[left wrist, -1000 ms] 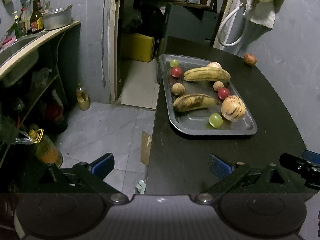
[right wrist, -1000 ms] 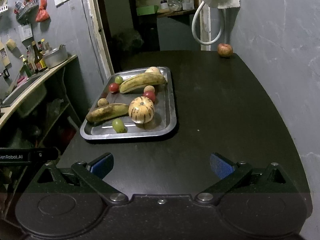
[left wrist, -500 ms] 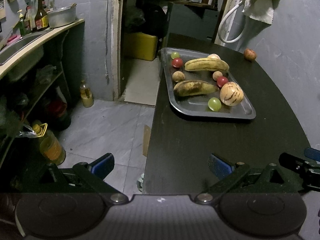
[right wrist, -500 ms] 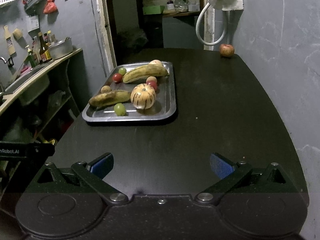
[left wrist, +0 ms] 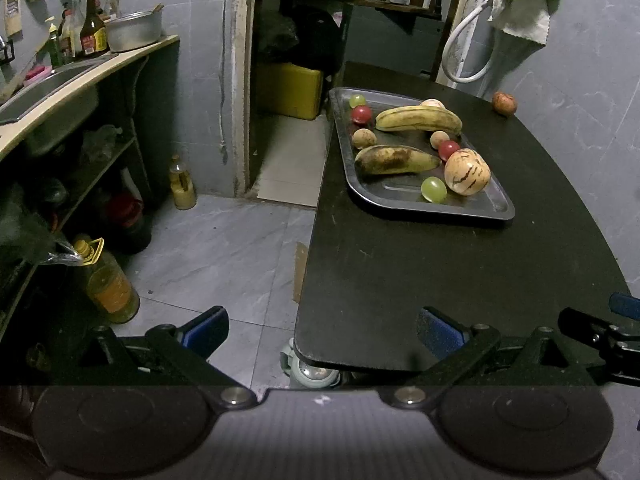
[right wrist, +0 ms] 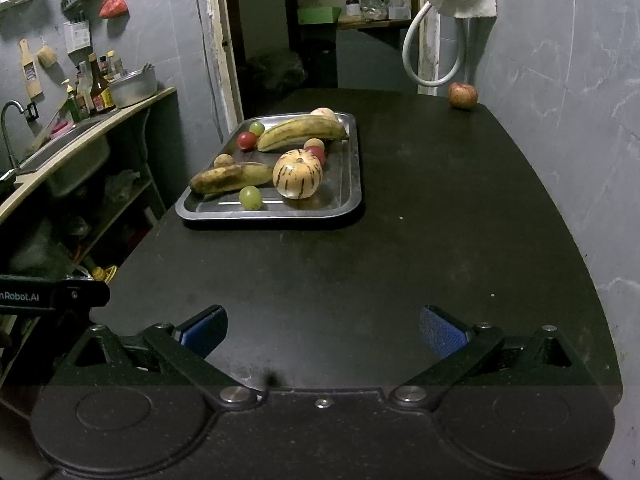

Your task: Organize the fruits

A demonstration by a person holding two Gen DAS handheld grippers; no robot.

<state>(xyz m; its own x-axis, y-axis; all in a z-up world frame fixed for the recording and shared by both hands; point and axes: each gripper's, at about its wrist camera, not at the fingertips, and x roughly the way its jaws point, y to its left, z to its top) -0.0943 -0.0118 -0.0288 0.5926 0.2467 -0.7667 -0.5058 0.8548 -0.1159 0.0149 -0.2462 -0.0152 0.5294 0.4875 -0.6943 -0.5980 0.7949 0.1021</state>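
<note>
- Left gripper (left wrist: 322,330) spread wide, holding nothing, at near corner of table (left wrist: 440,280).
- Right gripper (right wrist: 322,330) likewise spread, holding nothing, over near table edge.
- Farther on: tray (right wrist: 348,184) with two bananas (right wrist: 230,178), striped melon (right wrist: 297,174), small round fruits.
- Far corner: apple (right wrist: 463,95) alone, well apart from tray.

A metal tray (right wrist: 352,184) lay on the dark worktop (right wrist: 420,260), toward its left edge. In it were two bananas: a yellow one (right wrist: 302,132) at the far end and a brown-spotted one (right wrist: 230,177) nearer, both lying flat. A pale striped melon (right wrist: 297,179) sat beside the spotted banana, with a green grape (right wrist: 250,197) just in front. Small red, green and tan fruits lay scattered between. A lone apple (right wrist: 463,95) stood well apart at the worktop's far right corner.
</note>
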